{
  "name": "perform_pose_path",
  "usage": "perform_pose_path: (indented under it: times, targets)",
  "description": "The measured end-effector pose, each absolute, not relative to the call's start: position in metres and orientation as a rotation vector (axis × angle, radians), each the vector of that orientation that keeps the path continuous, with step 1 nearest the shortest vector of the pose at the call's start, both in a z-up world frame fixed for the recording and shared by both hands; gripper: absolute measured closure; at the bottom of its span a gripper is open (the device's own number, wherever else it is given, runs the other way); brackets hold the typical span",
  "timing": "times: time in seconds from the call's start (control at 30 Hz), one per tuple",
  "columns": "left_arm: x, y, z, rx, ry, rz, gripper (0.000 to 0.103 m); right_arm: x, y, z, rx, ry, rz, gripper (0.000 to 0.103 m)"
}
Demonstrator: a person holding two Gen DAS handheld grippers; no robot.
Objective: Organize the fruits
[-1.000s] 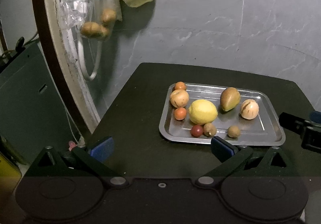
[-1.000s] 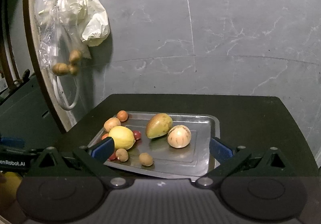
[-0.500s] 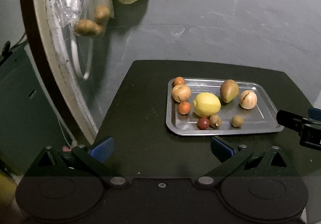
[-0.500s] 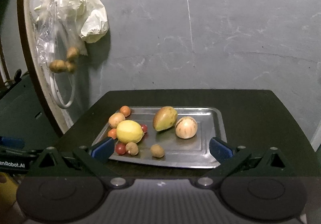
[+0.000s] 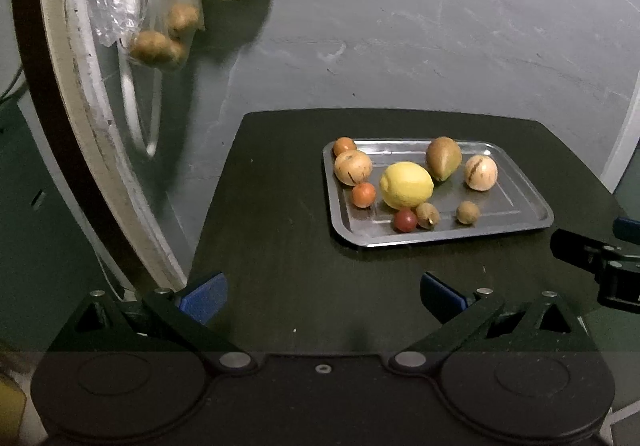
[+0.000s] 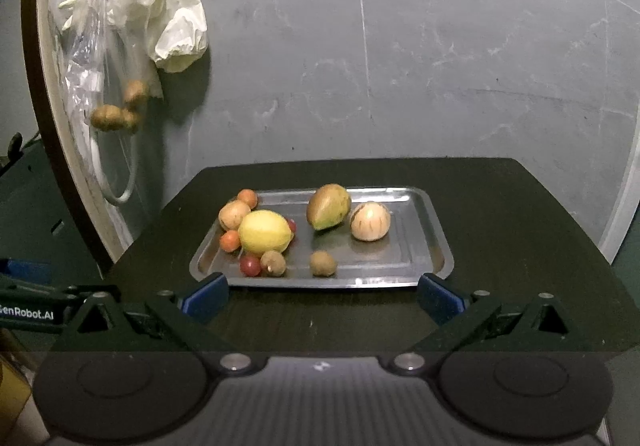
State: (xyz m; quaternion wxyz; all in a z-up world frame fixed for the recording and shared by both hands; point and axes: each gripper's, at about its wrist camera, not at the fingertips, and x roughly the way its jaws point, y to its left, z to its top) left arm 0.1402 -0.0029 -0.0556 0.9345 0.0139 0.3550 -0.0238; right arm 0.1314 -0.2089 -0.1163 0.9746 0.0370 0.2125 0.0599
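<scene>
While both wrist cameras have drawn back from the rectangular steel tray (image 6: 436, 234) over the last second, so it looks smaller, every fruit has kept its place; the arrangement fits either a finished sorting or one yet to come. Left gripper (image 5: 322, 294) and right gripper (image 6: 322, 292) hover wide apart, empty, before the tray on the black table (image 5: 280, 246). Mid-tray, the green-brown pear-shaped fruit (image 6: 328, 206) lies tilted, long axis diagonal, narrow tip toward the near left, beside the yellow lemon (image 6: 265, 232).

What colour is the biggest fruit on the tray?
Yellow: the lemon, clearest in the right wrist view.
</scene>
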Motion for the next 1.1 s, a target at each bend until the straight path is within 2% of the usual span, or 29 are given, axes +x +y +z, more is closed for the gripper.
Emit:
perform_pose_path:
  times: [1.1]
  targets:
    - [0.1393,0.0022,-0.0567,0.024,0.727,-0.045,0.001,0.1308,-0.2037,-0.1167,0.062,0.455,0.104,0.0]
